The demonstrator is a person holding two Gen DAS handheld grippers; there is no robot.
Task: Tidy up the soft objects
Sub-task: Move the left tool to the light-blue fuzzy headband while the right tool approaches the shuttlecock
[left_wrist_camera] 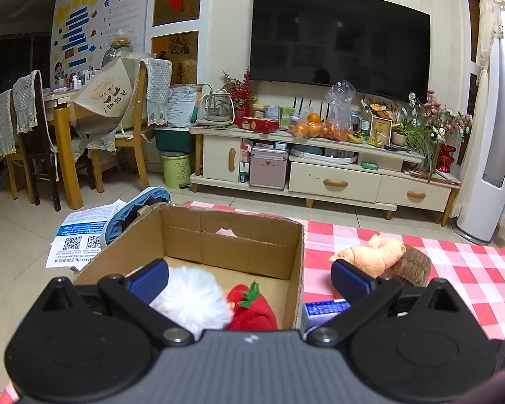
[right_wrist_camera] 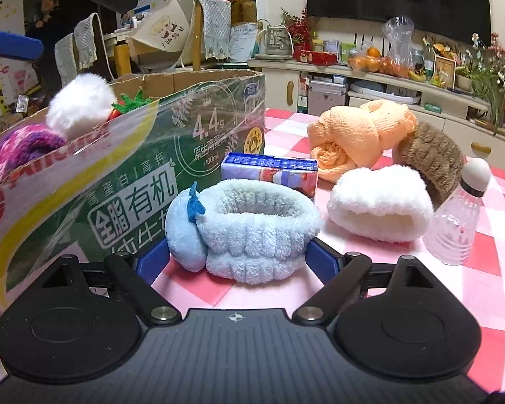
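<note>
1. Over the open cardboard box the left tongs hang with their blue pads spread wide and nothing between them; inside the box lie a white fluffy pompom and a red knitted strawberry.
2. Right of the box, on the red-and-white checked surface, the left view shows an orange knitted headband leaning on a brown plush headband.
3. Near the right tongs, a light blue plush headband sits between the wide-spread pads; whether the pads touch it I cannot tell.
4. Just behind it lies a small blue carton against the box wall.
5. To the right rests a white plush headband, with the orange and brown headbands farther back.
6. At the far right stands a clear plastic shuttlecock on the surface.
7. A purple knitted piece shows at the box's near left edge.
</note>
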